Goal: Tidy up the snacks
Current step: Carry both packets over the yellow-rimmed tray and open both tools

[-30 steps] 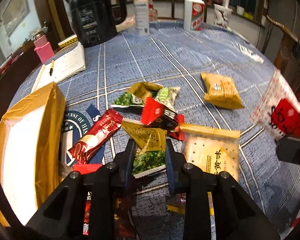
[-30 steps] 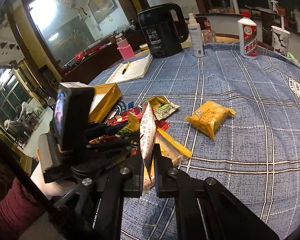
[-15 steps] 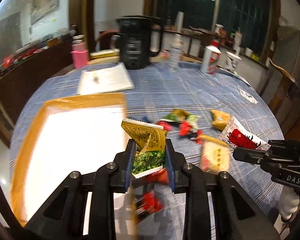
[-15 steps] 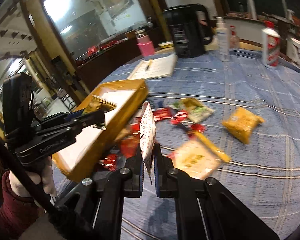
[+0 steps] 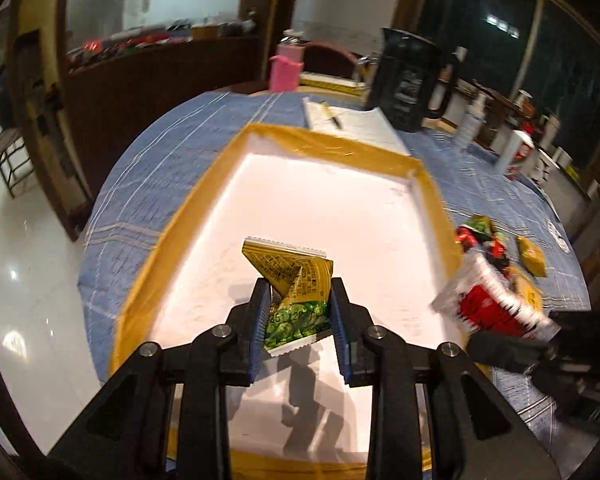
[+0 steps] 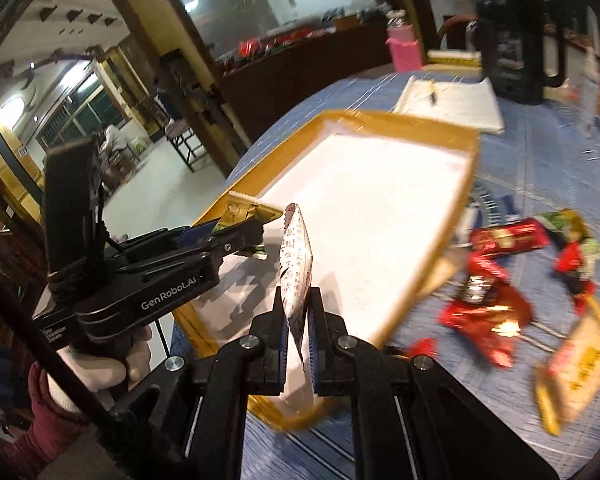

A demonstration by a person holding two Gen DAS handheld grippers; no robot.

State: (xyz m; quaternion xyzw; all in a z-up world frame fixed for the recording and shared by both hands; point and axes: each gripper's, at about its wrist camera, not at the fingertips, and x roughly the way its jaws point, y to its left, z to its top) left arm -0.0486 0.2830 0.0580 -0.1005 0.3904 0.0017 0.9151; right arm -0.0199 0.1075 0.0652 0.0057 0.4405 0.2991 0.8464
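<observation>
Left wrist view: left gripper (image 5: 299, 322) clamped on a green and gold packet (image 5: 294, 300), held by its lower half above the white floor of the gold-rimmed box (image 5: 432, 196), probably so a simple release drops it inside. Box floor bare beneath, nothing blocking the fall. At the right edge, a red and white packet (image 5: 488, 300), blurred, pinched in the right gripper, level with the box's right wall. Beyond that wall, loose snacks (image 5: 496, 244) on the blue checked tablecloth (image 5: 172, 184), waiting to be sorted. Farther back, a notebook (image 5: 352, 124) with a pen, a black kettle (image 5: 406, 80), a pink bottle (image 5: 286, 70), all well apart from the box.

Right wrist view: right gripper (image 6: 298, 342) shut tight on the red and white packet (image 6: 296, 264), gripped edge-on and standing upright over the box's (image 6: 400, 120) near rim, likely for a drop in beside the first. Left gripper (image 6: 252, 236) reaching in from the left with its packet (image 6: 246, 212) over the box; both tools close together, so some risk of bumping. A gloved hand (image 6: 100, 364) and dark red sleeve on its handle. Right of the box, red wrappers (image 6: 484, 312) and a yellow packet (image 6: 576, 364) scattered on the cloth.
</observation>
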